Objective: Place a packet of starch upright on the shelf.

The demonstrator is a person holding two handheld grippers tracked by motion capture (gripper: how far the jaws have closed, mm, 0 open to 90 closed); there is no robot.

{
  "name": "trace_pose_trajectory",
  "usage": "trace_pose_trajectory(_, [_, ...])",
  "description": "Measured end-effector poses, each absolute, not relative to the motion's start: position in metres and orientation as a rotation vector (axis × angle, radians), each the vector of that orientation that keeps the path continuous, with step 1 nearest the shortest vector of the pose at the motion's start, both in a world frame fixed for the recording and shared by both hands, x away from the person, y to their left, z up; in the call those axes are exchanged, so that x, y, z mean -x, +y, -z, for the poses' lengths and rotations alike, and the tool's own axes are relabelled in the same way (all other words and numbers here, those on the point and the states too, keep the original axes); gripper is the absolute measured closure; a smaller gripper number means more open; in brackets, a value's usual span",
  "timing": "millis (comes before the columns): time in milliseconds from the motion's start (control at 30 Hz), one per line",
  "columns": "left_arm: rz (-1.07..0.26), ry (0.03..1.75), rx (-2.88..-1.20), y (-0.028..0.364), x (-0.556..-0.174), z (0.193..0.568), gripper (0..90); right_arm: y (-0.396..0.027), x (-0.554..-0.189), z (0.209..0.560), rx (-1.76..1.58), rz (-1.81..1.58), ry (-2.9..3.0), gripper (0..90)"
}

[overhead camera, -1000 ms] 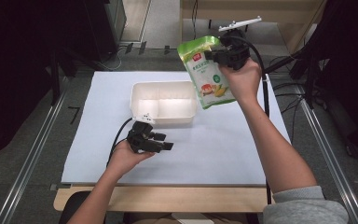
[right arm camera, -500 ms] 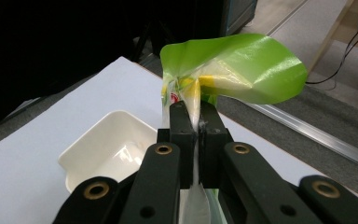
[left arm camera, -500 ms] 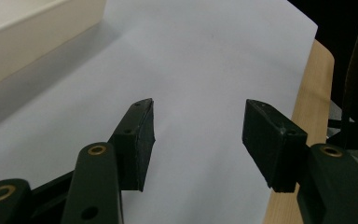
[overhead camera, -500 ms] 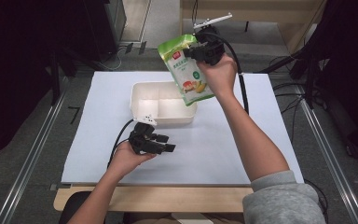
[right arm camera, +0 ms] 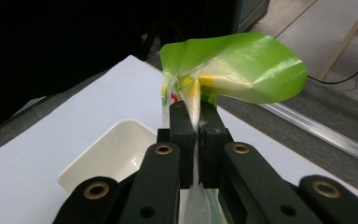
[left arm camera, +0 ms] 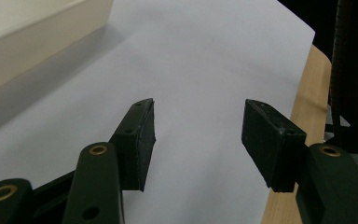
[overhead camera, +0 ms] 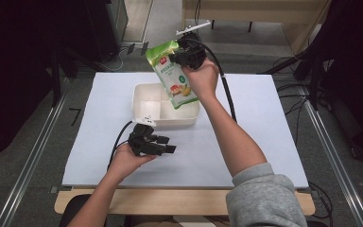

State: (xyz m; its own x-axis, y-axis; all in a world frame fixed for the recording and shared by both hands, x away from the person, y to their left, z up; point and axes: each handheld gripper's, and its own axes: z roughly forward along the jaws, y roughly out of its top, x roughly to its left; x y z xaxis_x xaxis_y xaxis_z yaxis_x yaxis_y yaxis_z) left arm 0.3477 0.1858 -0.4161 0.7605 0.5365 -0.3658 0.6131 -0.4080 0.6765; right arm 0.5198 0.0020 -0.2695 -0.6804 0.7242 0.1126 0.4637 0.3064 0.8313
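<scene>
Hanging from the right gripper (overhead camera: 185,56), clamped on its top edge, the green bag (overhead camera: 174,75) dangles long axis downward over the tub's (overhead camera: 144,97) 3 o'clock end, probably not touching. Left gripper (overhead camera: 163,144) rests open at the tub's 6 o'clock.

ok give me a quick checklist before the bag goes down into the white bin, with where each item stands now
1. Right tool clamped on the green bag: ok, both jaws pinch the bag's upper part.
2. Bag over the white bin: ok, its lower end hangs above the bin's right part.
3. Bin free of other items: ok where its floor shows; the part behind the bag cannot tell.
4. Left tool out of the way: ok, open over the white sheet, on the near side of the bin.
5. Bag sealed: cannot tell.
</scene>
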Motion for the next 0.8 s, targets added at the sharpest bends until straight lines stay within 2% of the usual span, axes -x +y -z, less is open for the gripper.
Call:
trace_pose_trajectory(367, [0.110, 0.852, -2.107, 0.187, -0.347, 0.416, 45.6, 0.017, -0.532, 0.312, -1.063, -1.274, 2.370, 88.9])
trace_pose_trajectory(800, [0.116, 0.846, -2.120, 0.183, -0.346, 0.417, 45.9, -0.019, -0.534, 0.336, -1.090, -1.342, 2.334, 88.8])
